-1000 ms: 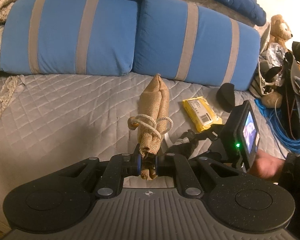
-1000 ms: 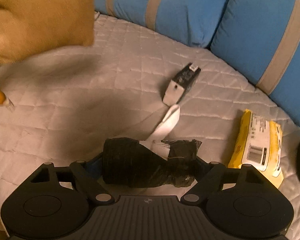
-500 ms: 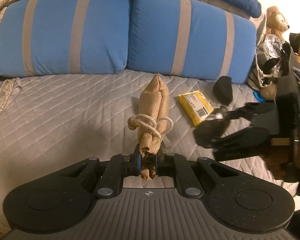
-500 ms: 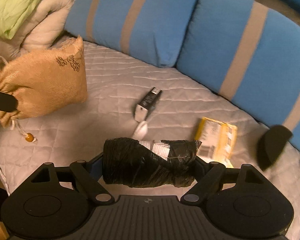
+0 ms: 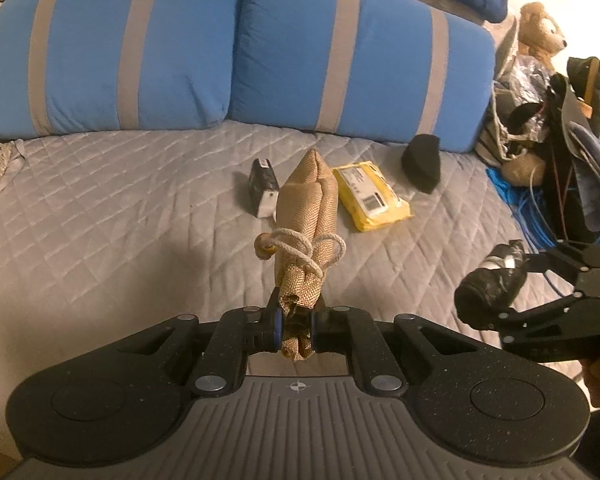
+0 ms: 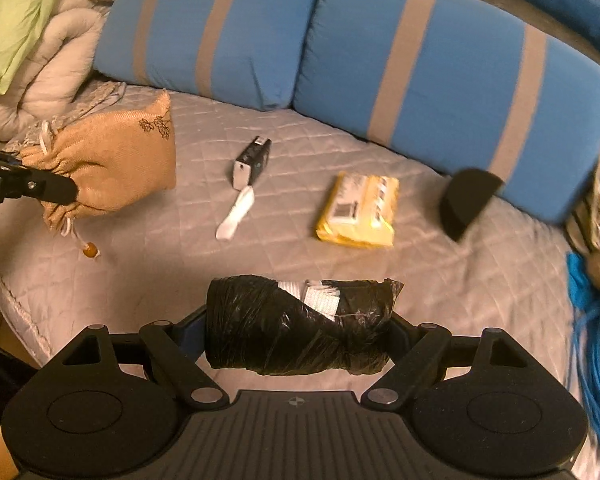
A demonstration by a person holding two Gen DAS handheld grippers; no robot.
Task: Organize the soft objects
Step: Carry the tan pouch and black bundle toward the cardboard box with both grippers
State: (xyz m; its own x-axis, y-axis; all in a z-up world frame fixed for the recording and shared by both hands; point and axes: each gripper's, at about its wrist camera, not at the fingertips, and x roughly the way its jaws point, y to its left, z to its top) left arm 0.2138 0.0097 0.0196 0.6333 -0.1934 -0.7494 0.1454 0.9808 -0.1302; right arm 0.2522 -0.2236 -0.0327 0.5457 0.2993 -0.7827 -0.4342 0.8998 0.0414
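Observation:
My left gripper (image 5: 295, 330) is shut on the tied neck of a tan burlap drawstring pouch (image 5: 308, 220) and holds it above the grey quilted bed (image 5: 100, 220). The pouch also shows at the left of the right wrist view (image 6: 116, 168), clear of the bed. My right gripper (image 6: 298, 330) is shut on a roll of black plastic bags (image 6: 296, 326) with a white label. That roll and gripper show at the right of the left wrist view (image 5: 488, 292).
On the bed lie a small black-and-white box (image 6: 252, 160), a white strip (image 6: 236, 216), a yellow packet (image 6: 358, 210) and a black wedge (image 6: 466, 198). Two blue striped pillows (image 5: 340, 52) line the back. A teddy bear (image 5: 540, 36), bags and blue cable (image 6: 596, 340) crowd the right.
Both grippers have pulled back and up from the bed, keeping their loads. The right gripper has swung out to the right, and the small box now shows behind the pouch.

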